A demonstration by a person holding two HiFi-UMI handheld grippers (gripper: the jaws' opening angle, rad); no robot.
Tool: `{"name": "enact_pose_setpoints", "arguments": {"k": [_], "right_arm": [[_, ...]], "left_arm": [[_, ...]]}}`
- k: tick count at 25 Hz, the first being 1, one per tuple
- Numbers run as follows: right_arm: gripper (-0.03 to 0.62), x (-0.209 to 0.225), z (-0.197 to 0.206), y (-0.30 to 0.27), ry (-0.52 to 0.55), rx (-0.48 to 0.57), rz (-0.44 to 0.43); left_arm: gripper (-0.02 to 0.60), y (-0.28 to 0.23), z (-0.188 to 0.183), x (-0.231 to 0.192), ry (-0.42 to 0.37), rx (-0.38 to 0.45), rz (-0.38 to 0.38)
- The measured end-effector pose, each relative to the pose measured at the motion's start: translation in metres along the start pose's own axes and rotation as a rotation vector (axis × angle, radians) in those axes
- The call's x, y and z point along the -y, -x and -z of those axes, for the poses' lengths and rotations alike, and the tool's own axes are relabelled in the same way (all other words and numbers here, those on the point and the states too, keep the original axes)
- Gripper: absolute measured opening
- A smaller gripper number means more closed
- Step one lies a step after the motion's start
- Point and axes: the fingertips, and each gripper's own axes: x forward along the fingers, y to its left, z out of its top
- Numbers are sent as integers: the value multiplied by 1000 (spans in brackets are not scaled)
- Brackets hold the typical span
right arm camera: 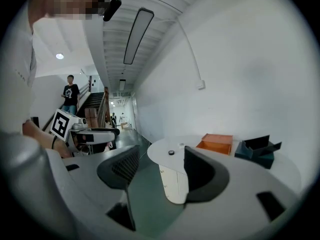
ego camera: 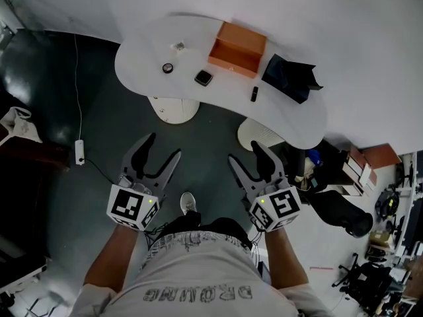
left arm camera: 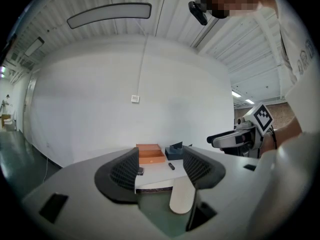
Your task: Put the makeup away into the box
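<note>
A white curved table (ego camera: 145, 58) carries an open orange box (ego camera: 238, 48), a dark blue box (ego camera: 289, 76), a square black compact (ego camera: 203, 78), a small round black pot (ego camera: 168, 68), a tiny pale item (ego camera: 178, 45) and a black tube (ego camera: 254, 94). My left gripper (ego camera: 164, 147) and right gripper (ego camera: 244, 152) hang side by side over the floor, short of the table's near edge. Both are open with nothing between their jaws. The left gripper view looks at the orange box (left arm camera: 150, 153) and the tube (left arm camera: 171, 166). The right gripper view looks at the round pot (right arm camera: 171, 152) and the orange box (right arm camera: 216, 143).
Two white ribbed pedestals (ego camera: 173, 107) (ego camera: 259, 136) stand under the table. A power strip with its cable (ego camera: 79, 152) lies on the dark floor at left. Chairs, boxes and gear (ego camera: 370, 197) crowd the right side. A person (right arm camera: 70, 94) stands far off by the stairs.
</note>
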Motion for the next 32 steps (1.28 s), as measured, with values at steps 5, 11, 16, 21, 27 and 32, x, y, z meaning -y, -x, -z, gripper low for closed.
{"name": "enact_pose_setpoints", "arguments": {"k": [5,11,16,21,27,32], "right_arm": [[279,5,-2,-22,0,-3,6],[281,11,-10,-44,-2,2,1],[280,23,-13,-66,-4,0,-6],[279,43,-14,-92,-10,-3,-18],[280,70,-19,-127,-12,-21,-50],[280,102,-28,-156,-9,-35,-76]], "left_arm": [[284,-13,3,-20,4,-2,2],[284,-24,2,-40,3,-5,1],[284,-43,2,-55,-2,-12,1],[284,-70,5,-68,-3,-23,-5],[284,-106,10,-86,9,-38,-25],[284,-144,8,-102,16,-53,-52]]}}
